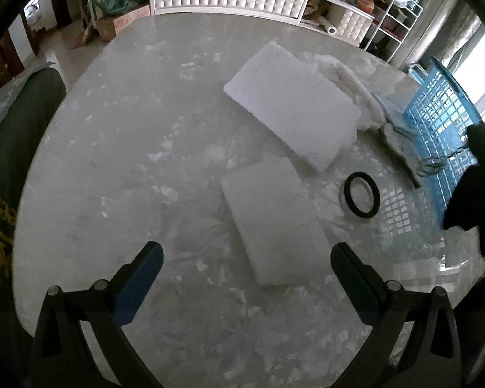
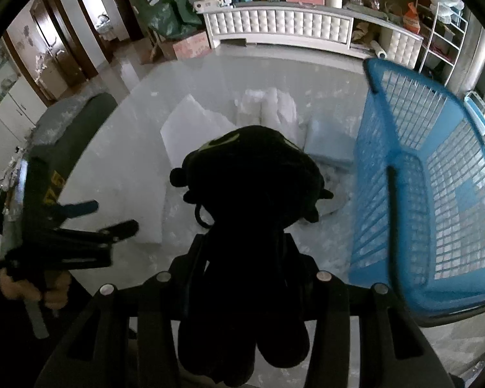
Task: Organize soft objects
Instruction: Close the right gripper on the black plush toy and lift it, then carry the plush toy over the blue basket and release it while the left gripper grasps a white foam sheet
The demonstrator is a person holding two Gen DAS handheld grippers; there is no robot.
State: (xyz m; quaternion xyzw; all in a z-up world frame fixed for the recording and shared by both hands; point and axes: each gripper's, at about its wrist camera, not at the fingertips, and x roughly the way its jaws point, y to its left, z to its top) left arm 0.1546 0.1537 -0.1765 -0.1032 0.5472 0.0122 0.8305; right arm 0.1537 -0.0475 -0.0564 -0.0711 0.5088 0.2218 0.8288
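- Plush toy (image 2: 252, 194), black and limp, is gripped in the right claw (image 2: 242, 258); its jaws are closed about the toy's body, with the head ahead of the fingertips and the legs drooping back toward the camera.
- Softness is judged high and weight low: the toy is likely to sag and swing, so a hold across the thick torso is judged safer than one on a limb.
- The toy is held above the desk (image 1: 113, 161), just beside the blue basket (image 2: 436, 177), which lies at three o'clock of it in the right wrist view.
- The basket, a lattice-walled plastic one, is seen to hold nothing in the part shown; its far corners are hidden.
- The left claw (image 1: 245, 278) is spread wide and empty, with a white foam slab (image 1: 271, 220) lying between its fingers but untouched by them.
- At one o'clock of that slab a larger ribbed white foam pad (image 1: 294, 103) is laid, with crumpled white cloth (image 1: 355, 80) beyond it.
- A black ring (image 1: 361, 199) lies at three o'clock of the slab.
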